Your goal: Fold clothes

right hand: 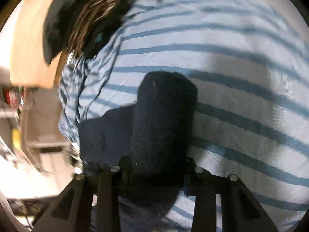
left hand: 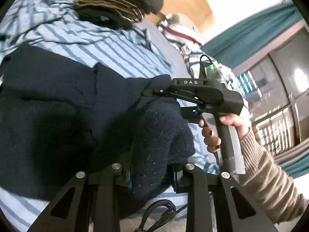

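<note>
While both grippers sit low over the striped sheet [right hand: 241,61], each has dark navy knit between its fingers. Left gripper [left hand: 150,176]: clamped on a fold of the navy sweater [left hand: 58,104], thick cuff-like bunch pinched right at the bottom centre of the left wrist view. Right gripper [right hand: 156,174]: also closed on the sweater, a rolled navy tube of fabric rising up from betw. its fingers in its own view, w/ flatter navy cloth just left of that roll.

From the left cam, right gripper body [left hand: 195,94] (marked "DAS") reaches into the sweater's right edge, tips buried in the knit. A hand [left hand: 222,129] grips its handle, ribbed tan sleeve [left hand: 266,176] behind it.

Sweater lies spread on the blue/white striped sheet, mostly left of the right gripper; sheet is rumpled above it. Beyond the sweater, at the sheet's far end, a dark brown-striped garment [left hand: 115,2] is piled up. Right of that, another crumpled item w/ red and blue stripes [left hand: 183,36]. Wood-coloured surface [left hand: 185,2] behind the pile. Right wrist view is motion-blurred; stuff left of the sheet can't be made out.
</note>
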